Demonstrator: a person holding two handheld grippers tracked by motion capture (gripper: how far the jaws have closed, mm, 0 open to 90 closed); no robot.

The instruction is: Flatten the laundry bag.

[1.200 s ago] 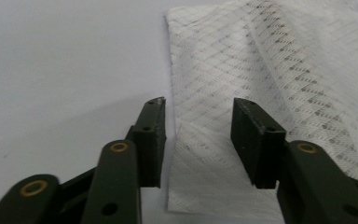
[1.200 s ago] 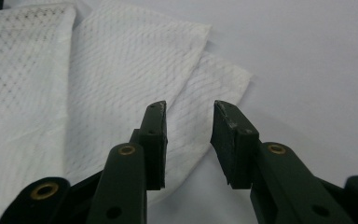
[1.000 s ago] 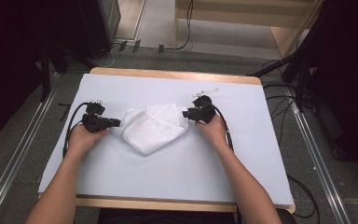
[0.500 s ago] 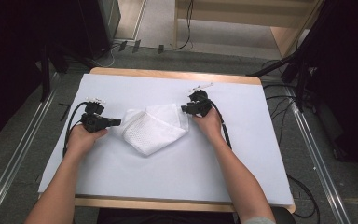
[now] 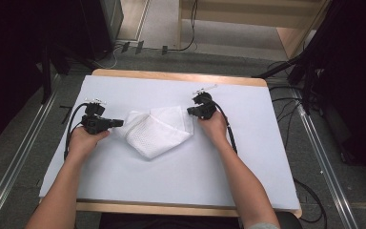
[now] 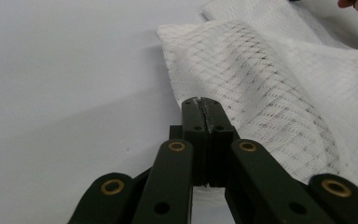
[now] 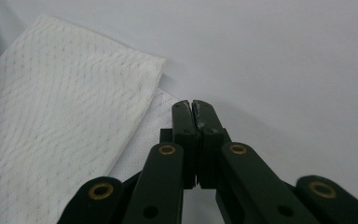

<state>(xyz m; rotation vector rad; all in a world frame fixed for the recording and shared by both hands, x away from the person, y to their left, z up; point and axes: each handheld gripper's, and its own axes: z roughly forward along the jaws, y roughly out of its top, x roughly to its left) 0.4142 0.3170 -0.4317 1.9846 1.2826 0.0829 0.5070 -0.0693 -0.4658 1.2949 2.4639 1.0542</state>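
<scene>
Now white mesh cloth (image 5: 156, 132) between both grippers, left jaws pinching its edge, right jaws just closed at its corner.

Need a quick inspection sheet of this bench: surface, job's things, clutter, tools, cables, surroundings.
Surface: white sheet over a wooden table.
Job's things: white mesh cloth, folded, lying mid-table.
Clutter: nothing seen.
Tools: left tool shut at the cloth's left edge; right tool shut at its right edge, jaws just closed. Whether either pinches cloth is unclear.
Cables: black cable from left tool; more cables off the right side.
Surroundings: grey floor, metal rails.
</scene>
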